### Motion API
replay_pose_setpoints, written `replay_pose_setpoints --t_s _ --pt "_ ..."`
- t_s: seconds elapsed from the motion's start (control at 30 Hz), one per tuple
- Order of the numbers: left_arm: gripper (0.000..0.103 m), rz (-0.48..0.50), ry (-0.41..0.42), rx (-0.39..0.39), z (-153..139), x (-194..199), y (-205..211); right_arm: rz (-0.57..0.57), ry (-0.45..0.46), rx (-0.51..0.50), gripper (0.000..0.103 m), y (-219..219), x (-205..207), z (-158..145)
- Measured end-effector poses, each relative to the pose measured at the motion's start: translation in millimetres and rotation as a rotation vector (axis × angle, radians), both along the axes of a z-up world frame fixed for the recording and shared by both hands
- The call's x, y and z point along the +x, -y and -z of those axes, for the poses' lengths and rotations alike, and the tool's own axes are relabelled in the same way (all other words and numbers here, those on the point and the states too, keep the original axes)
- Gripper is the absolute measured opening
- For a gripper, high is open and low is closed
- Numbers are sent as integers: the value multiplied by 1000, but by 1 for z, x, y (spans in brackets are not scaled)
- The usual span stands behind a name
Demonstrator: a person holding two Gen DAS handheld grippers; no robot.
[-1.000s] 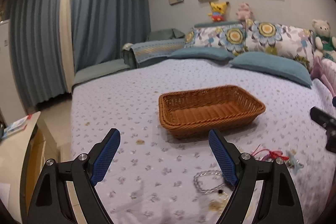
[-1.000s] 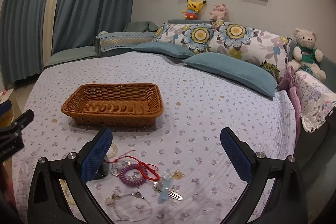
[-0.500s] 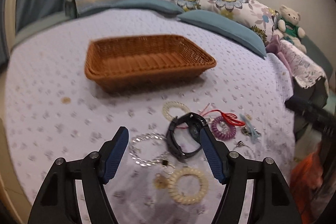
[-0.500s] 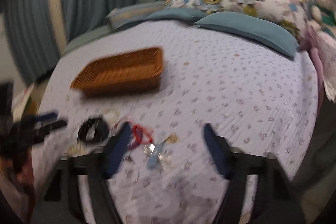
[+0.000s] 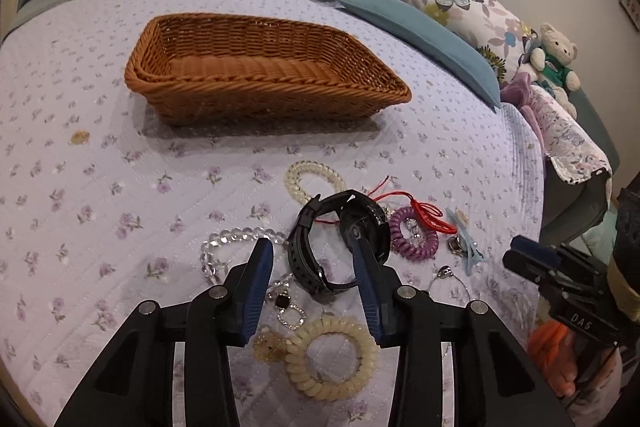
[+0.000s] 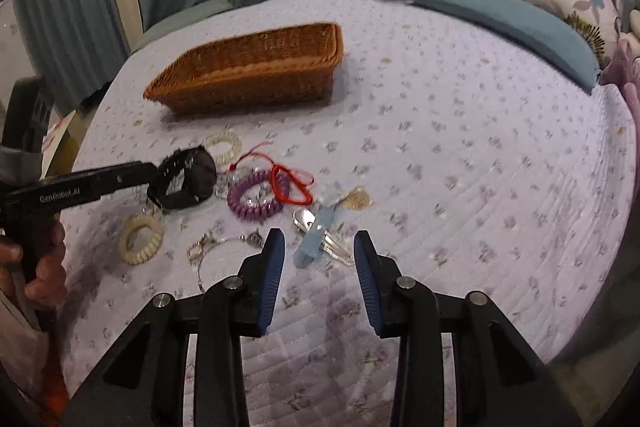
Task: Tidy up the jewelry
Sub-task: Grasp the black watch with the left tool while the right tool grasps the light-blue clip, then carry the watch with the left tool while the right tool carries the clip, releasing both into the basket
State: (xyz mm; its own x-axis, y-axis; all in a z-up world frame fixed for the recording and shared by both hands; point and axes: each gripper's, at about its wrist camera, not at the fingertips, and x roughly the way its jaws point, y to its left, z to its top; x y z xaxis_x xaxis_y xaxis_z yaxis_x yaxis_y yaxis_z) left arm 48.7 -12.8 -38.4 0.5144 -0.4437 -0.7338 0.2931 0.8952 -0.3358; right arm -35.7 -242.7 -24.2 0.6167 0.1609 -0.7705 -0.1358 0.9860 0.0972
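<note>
The left hand-held gripper [image 5: 312, 259] stands with its jaws apart around the black watch [image 5: 338, 243] on the bed [image 5: 120, 187]; I judge it should close squarely on the strap, clear of the red cord [image 5: 428, 213], before lifting. The right hand-held gripper [image 6: 320, 255], also apart, straddles the blue hair clip [image 6: 318, 235]. The wicker basket [image 5: 260, 97], well apart from the jewelry, holds nothing.

- Wicker basket [image 5: 256, 67]: woven, rough, brown.
- Bedspread [image 5: 100, 187]: quilted matt cloth.
- Black watch [image 5: 340, 247]: glossy face, matt strap.
- Purple coil hair tie [image 5: 412, 237]: shiny plastic.
- Bead bracelet [image 5: 228, 247]: clear, glassy.
</note>
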Motion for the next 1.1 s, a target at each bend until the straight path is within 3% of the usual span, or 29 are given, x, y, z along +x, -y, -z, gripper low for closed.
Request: replay_pose_setpoints --t_s 0.1,0.27,0.37,0.6,0.67,0.7,0.9,1.1 --pt "43 -6 -16 -2 4 3 2 -17 -17 -1 39 -6 3 7" --pt "43 -13 -35 -13 9 6 3 -24 -75 80 27 -8 11 18" --pt "43 -17 -41 -14 11 7 4 36 -101 62 27 -4 18 28" --pt "42 -27 -62 -12 18 16 13 41 -102 35 26 -13 27 35" --pt "29 -35 -66 -5 20 19 15 52 -99 19 16 -15 31 37" --pt "21 -48 -62 8 21 19 15 54 -97 17 16 -17 32 37" --pt "14 -71 -38 20 18 18 12 31 -56 57 16 -19 29 26" --pt "14 -101 13 -8 3 10 1 -9 9 75 16 -27 19 10"
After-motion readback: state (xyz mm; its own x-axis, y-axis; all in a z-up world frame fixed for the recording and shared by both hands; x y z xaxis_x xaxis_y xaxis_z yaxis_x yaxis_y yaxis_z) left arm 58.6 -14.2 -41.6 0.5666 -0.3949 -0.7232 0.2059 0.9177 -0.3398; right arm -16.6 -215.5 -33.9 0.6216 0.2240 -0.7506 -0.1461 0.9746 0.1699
